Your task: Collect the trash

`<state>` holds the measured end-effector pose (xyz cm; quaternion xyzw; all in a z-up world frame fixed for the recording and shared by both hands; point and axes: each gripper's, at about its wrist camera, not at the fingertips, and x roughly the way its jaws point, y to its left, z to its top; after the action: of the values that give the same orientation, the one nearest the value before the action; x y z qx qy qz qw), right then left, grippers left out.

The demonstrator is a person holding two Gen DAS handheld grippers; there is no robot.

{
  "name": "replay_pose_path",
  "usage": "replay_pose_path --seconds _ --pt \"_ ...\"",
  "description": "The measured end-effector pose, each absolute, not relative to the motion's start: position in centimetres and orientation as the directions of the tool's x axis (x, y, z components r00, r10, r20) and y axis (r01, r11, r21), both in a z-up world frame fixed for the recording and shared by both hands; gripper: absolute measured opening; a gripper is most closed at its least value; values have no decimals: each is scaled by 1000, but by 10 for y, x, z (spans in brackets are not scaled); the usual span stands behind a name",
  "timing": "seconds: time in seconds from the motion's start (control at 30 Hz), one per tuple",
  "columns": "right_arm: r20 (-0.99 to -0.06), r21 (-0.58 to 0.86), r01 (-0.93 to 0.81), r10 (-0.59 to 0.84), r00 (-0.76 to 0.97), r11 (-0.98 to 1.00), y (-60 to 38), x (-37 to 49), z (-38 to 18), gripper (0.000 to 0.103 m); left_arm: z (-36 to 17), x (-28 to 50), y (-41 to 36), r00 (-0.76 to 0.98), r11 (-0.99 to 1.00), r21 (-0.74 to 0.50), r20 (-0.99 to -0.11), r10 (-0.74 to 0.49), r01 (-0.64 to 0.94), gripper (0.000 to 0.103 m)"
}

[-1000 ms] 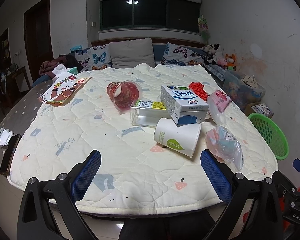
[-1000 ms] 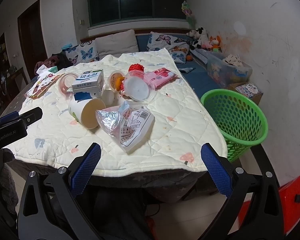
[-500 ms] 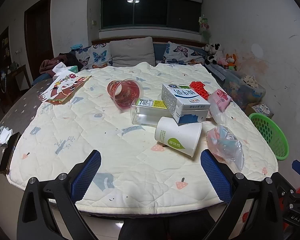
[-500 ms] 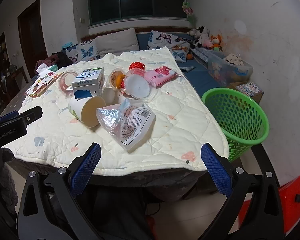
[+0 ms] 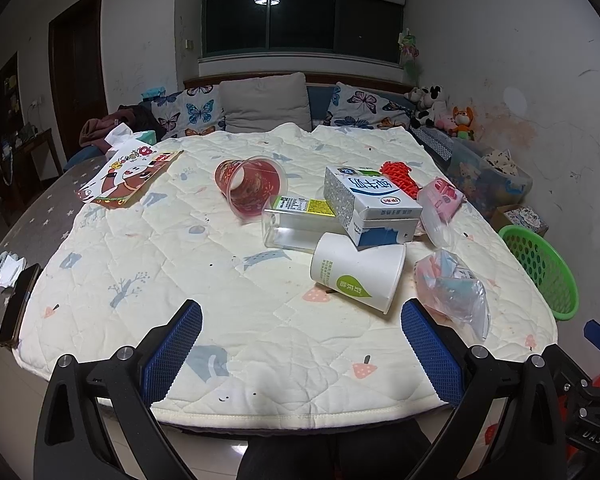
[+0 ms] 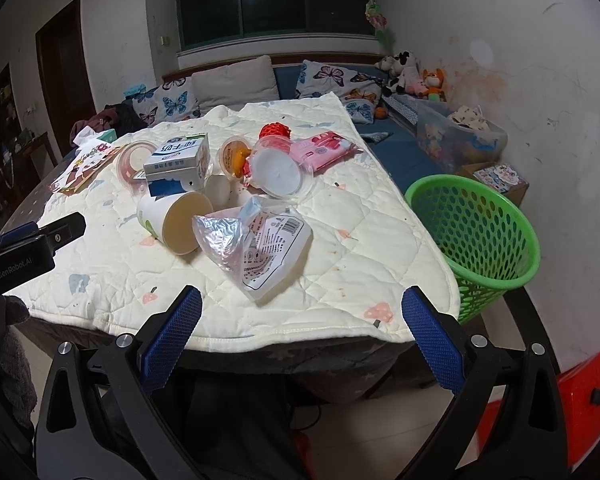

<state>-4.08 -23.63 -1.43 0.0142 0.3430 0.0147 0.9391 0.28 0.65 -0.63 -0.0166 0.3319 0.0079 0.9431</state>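
Observation:
Trash lies scattered on a quilted table cover [image 5: 188,272]: a white paper cup [image 5: 358,270] on its side, a blue-white milk carton [image 5: 370,204], a clear box [image 5: 296,222], a red plastic cup [image 5: 250,186], and a crumpled clear bag [image 5: 452,294] [image 6: 256,240]. A green mesh basket [image 6: 480,232] [image 5: 544,268] stands off the table's right edge. My left gripper [image 5: 300,350] hangs open over the table's near edge, nothing between its fingers. My right gripper [image 6: 300,334] is open too, just short of the bag, which lies ahead between its fingers.
A pink wrapper [image 6: 324,146], a red mesh piece [image 6: 274,132] and a lidded cup [image 6: 278,168] lie farther back. A printed paper bag [image 5: 130,176] sits far left, a phone [image 5: 18,304] at the left edge. Cushions and toys line the back.
Both grippers have crept slightly forward toward the table, so the trash looks a little nearer. Nothing on the table has moved, and both grippers stay open.

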Motion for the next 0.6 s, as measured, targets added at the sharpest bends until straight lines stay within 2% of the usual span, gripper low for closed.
replay_pose_path --seconds 0.6 --pt "-651 41 -30 50 757 999 -233 -34 -16 99 -13 10 13 773 999 -31 -634 4 -30 97"
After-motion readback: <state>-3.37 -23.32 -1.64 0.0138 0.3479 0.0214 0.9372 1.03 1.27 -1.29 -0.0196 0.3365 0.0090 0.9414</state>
